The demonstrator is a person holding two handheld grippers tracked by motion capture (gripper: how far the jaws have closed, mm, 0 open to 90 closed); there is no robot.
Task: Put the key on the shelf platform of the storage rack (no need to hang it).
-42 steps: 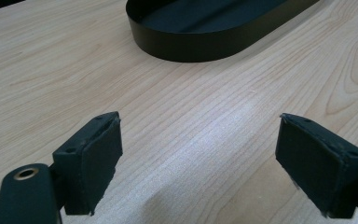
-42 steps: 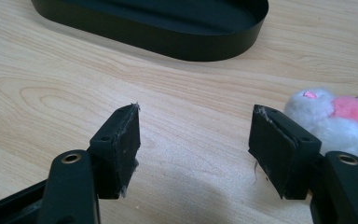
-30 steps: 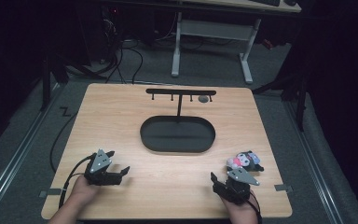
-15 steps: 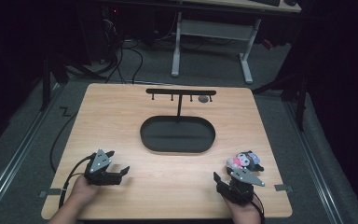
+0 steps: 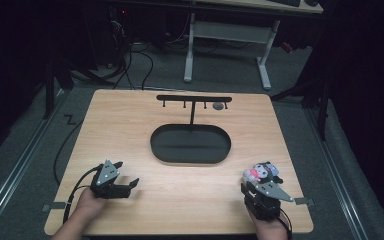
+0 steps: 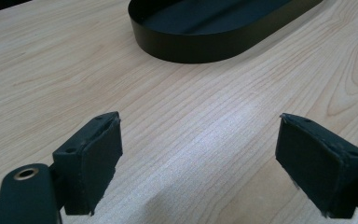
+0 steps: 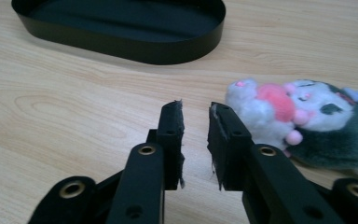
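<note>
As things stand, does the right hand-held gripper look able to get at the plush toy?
Probably yes. The plush toy lies on bare wood just beside the right hand-held gripper, nothing between them. Its jaws have just been closing, narrow and empty, so they would likely need reopening.

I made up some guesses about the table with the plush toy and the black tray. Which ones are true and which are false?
1. The plush toy lies inside the black tray. False: it lies on the table, outside the tray, beside the right tool.
2. The left tool stands wide open with nothing between its jaws. True.
3. The right tool is squeezing the toy. False: its jaws have just been closing, nearly together, with nothing between them; the toy lies off to their side.
4. A black rack with little hooks stands behind the tray. True.
5. The tray is round like a plate. False: it is a long oval.
</note>
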